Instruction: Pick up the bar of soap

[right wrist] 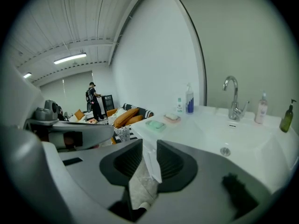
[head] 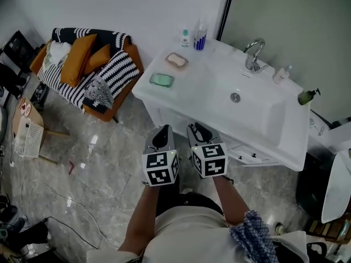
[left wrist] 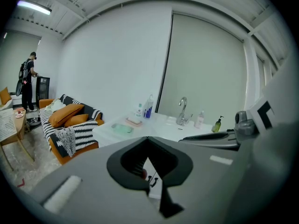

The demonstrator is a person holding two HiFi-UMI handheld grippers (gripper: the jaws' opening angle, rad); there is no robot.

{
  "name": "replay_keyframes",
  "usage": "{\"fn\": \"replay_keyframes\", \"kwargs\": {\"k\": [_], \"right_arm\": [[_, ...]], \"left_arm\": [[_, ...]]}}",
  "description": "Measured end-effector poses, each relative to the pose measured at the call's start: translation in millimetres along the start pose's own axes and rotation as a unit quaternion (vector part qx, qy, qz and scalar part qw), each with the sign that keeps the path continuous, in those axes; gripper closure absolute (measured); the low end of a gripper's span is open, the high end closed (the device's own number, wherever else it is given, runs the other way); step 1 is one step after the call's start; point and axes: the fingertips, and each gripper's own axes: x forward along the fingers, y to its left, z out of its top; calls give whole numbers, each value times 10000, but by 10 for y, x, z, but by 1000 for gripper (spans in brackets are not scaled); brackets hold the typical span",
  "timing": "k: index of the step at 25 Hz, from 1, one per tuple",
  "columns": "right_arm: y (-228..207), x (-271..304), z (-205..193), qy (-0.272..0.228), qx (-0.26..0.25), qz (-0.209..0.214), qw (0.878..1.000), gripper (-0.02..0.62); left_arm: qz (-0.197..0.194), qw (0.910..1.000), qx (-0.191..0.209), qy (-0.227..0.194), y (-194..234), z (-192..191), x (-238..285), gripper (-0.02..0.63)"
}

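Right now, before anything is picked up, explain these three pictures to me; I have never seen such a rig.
A person holds a grey two-jaw claw in each hand: the left claw and the right claw. The head view looks down from a camera on the person's head. The other two views come from cameras riding on the claws, looking along their jaws. Both are empty: the left's jaws look together, the right's stand slightly apart. Ahead is a white washbasin counter with a chrome tap, a green bar of soap, a pale bar of soap and a blue-striped bottle.
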Motion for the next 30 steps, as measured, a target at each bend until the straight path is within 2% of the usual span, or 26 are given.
{"fn": "replay_keyframes", "kwargs": {"k": [12, 20, 27, 30], "right_arm": [[89, 730, 383, 34, -51, -7, 10000, 499], [13, 1199, 599, 123, 12, -186, 9997, 499], [20, 1531, 678, 330, 172, -145, 9992, 464], [3, 1612, 695, 424, -20, -101, 9990, 453]], "left_arm": [[-77, 9999, -22, 96, 604, 308, 539, 600], [-217, 9993, 243, 199, 934, 489, 917, 600], [-267, 9991, 210, 254, 1230, 584, 1130, 600], [-279, 9990, 210, 277, 1294, 604, 1198, 600]]}}
